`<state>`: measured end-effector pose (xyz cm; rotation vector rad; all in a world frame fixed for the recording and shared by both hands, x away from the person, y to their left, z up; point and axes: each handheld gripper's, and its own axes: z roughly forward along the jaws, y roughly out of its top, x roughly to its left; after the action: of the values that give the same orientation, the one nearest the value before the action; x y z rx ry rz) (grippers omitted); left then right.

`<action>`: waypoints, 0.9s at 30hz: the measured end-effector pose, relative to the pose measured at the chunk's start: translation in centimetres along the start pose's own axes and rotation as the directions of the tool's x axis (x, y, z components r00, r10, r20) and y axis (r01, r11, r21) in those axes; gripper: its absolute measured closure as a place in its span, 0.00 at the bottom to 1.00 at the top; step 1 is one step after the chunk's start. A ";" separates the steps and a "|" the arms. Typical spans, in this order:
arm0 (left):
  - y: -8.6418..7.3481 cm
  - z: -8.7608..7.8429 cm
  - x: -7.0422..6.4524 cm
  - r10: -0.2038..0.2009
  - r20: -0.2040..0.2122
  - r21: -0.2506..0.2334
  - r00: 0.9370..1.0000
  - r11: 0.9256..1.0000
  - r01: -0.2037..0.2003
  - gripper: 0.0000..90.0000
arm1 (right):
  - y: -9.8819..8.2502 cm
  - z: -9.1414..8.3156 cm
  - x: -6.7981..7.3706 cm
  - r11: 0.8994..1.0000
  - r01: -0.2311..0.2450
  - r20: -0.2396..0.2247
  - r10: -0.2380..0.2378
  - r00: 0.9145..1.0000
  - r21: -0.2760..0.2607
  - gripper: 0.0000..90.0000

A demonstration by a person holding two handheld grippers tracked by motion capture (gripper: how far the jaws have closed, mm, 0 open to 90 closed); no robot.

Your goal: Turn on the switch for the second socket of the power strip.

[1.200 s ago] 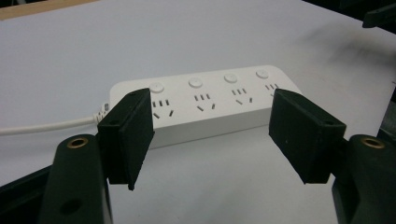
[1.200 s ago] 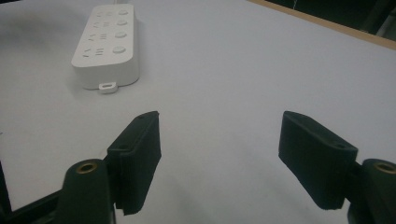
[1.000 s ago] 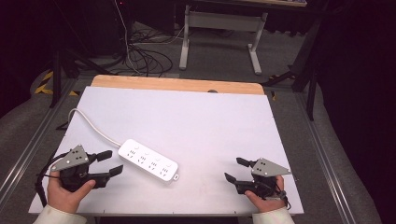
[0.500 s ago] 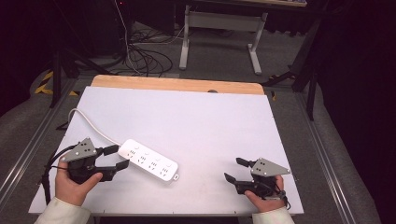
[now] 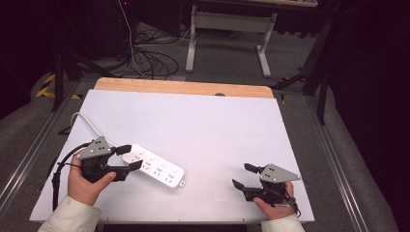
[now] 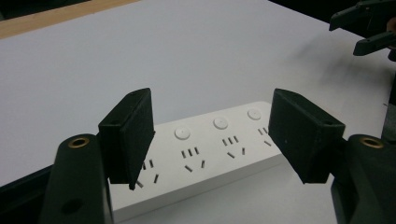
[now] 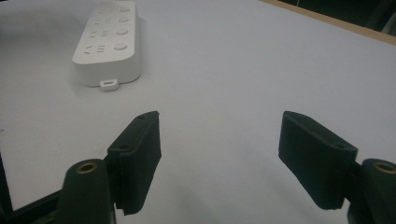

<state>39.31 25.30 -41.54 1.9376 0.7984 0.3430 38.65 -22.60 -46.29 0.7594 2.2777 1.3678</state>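
A white power strip (image 5: 154, 166) lies slantwise on the white table (image 5: 193, 125), its cord (image 5: 84, 121) running off toward the left edge. My left gripper (image 5: 129, 157) hovers at the strip's left end with its jaws open, one on each side of that end and apart from it. In the left gripper view the strip (image 6: 210, 154) lies just beyond my open left gripper (image 6: 212, 140), sockets and round buttons facing up. My right gripper (image 5: 241, 175) rests near the front right of the table, open and holding nothing. The right gripper view has the strip (image 7: 109, 44) far off at upper left.
A wooden strip (image 5: 183, 88) borders the table's far edge. Beyond it on the floor lie tangled cables (image 5: 145, 58) and a metal stand's legs (image 5: 227, 34). Metal rails (image 5: 338, 159) run along both table sides.
My left gripper has moved right and slightly up, bringing its open jaws around the left end of the power strip. The right gripper has stayed still.
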 end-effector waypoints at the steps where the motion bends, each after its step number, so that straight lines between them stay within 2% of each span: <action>1: 0.1 0.1 0.0 -0.001 0.003 0.000 1.000 1.000 0.001 0.35 | 0.0 0.0 0.0 1.000 -0.001 -0.002 0.001 1.000 -0.002 0.34; 6: 0.8 1.0 0.0 0.021 -0.001 0.017 1.000 1.000 -0.021 0.35 | 0.0 0.0 0.0 1.000 -0.001 -0.003 0.001 1.000 -0.001 0.34; 9: 1.1 1.6 0.0 0.010 0.016 0.022 1.000 1.000 -0.010 0.35 | -0.1 0.0 -0.1 1.000 -0.003 -0.004 0.003 1.000 0.002 0.35; 13: 1.3 2.0 0.0 0.017 0.015 0.026 1.000 1.000 -0.017 0.35 | -0.1 0.1 -0.1 1.000 0.000 -0.008 0.000 1.000 0.005 0.35; 14: 1.4 2.1 -0.1 0.006 0.018 0.024 1.000 1.000 -0.007 0.35 | -0.1 0.1 -0.1 1.000 0.000 -0.008 0.000 1.000 0.005 0.35; 17: 1.5 2.2 0.0 0.021 0.010 0.024 1.000 0.999 -0.021 0.35 | -0.1 0.1 -0.1 1.000 -0.002 -0.009 0.002 1.000 0.001 0.35; 19: 1.5 2.3 0.0 0.008 0.014 0.027 1.000 1.000 -0.009 0.37 | -0.1 0.1 -0.1 1.000 -0.002 -0.008 0.002 1.000 0.005 0.35; 23: 1.5 2.5 0.3 0.016 0.014 0.010 1.000 1.000 -0.017 0.56 | -0.1 0.3 0.0 1.000 0.001 -0.013 -0.001 1.000 0.012 0.36; 24: 1.5 2.6 0.3 0.008 0.025 0.004 1.000 1.000 -0.009 0.69 | -0.1 0.3 0.1 1.000 0.005 -0.015 -0.005 1.000 0.011 0.36; 25: 1.6 2.7 0.4 0.008 0.030 0.002 1.000 1.000 -0.008 0.69 | -0.1 0.3 0.1 1.000 0.005 -0.015 -0.005 1.000 0.011 0.36; 27: 1.5 3.0 0.7 -0.006 0.056 -0.012 0.998 1.000 0.007 0.80 | -0.1 0.3 0.0 1.000 0.005 -0.015 -0.004 1.000 0.010 0.36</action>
<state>42.01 23.23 -41.72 1.9247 0.7645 0.2884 38.74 -22.43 -46.50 0.7492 2.2978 1.3657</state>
